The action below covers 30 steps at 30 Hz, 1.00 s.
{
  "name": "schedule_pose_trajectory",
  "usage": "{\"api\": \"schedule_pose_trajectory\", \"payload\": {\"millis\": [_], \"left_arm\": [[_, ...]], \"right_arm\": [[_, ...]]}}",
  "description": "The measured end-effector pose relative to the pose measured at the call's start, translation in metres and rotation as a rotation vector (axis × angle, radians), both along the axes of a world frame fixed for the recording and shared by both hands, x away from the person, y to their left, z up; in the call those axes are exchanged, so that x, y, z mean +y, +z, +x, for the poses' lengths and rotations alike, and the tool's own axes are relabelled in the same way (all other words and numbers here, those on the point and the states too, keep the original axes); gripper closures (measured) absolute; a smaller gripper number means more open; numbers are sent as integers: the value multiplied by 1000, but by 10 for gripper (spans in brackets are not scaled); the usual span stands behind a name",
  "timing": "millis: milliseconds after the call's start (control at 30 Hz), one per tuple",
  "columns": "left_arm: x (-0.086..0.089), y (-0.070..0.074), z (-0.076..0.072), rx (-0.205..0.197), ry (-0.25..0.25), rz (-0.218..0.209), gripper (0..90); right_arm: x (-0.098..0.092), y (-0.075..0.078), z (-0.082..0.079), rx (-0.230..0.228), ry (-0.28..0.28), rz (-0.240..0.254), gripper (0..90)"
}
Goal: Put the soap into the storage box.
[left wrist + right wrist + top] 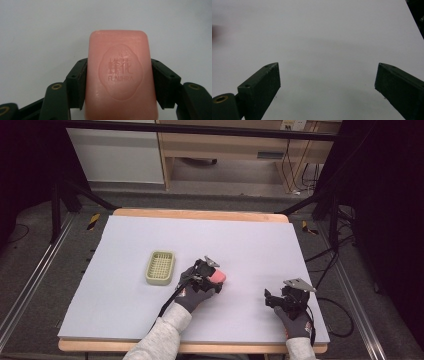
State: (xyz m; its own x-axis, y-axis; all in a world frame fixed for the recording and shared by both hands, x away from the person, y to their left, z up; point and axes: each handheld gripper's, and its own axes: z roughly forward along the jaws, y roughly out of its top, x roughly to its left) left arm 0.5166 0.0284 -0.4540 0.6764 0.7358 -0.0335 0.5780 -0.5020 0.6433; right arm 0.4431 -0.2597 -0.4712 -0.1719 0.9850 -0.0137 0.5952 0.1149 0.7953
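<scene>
Left tongs (119, 82) pinch a pink soap bar (120, 75) by its long sides, just right of the pale green basket (160, 267) on the surface (125, 295). Right tongs (328, 85) hang spread wide over bare surface, well apart from the soap.

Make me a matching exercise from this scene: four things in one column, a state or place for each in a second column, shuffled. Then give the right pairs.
Things
1. pink soap bar
2. soap dish
3. right gripper
4. left gripper

States
A. jaws wide apart, nothing between them
B. empty, left of the left hand on the table
C. clamped between two black jaws
D. shut on an object

Pairs: 1-C, 2-B, 3-A, 4-D
</scene>
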Motion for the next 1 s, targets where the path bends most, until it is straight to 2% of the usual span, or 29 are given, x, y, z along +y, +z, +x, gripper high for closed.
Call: {"api": "schedule_pose_trajectory", "payload": {"millis": [533, 733, 1000], "left_arm": [[31, 25, -12, -33, 9, -35, 376], [43, 29, -11, -36, 26, -42, 376], [55, 33, -14, -37, 24, -44, 376]], "right_arm": [[0, 0, 0, -3, -4, -5, 66], [0, 0, 0, -3, -7, -5, 65], [-1, 0, 0, -3, -8, -5, 65]]}}
